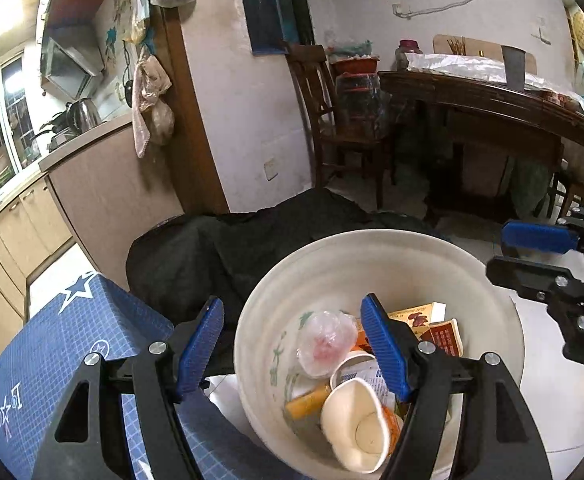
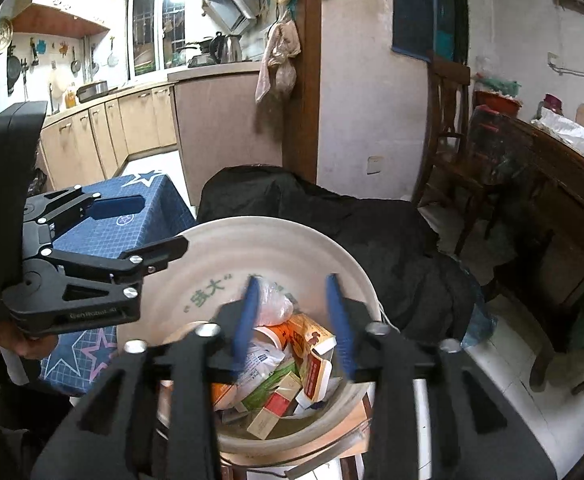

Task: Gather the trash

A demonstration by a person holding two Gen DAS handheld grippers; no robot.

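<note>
Both grippers, left gripper (image 1: pixel 292 344) and right gripper (image 2: pixel 293 320), part-open and empty above the bucket (image 1: pixel 371 256); risk: light cartons (image 2: pixel 311 352) spilling if the rim is knocked.

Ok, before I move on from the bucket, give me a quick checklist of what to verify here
1. Left hand-held gripper open, nothing between its fingers: ok.
2. Right hand-held gripper open over the white bucket, pads pressing on nothing: ok.
3. Trash inside the bucket: crushed paper cup, cardboard cartons and clear plastic bag all lie within the rim: ok.
4. Bucket has room left: ok, trash sits low.
5. More trash waiting on the blue star-patterned tablecloth: cannot tell, mostly out of view.
</note>
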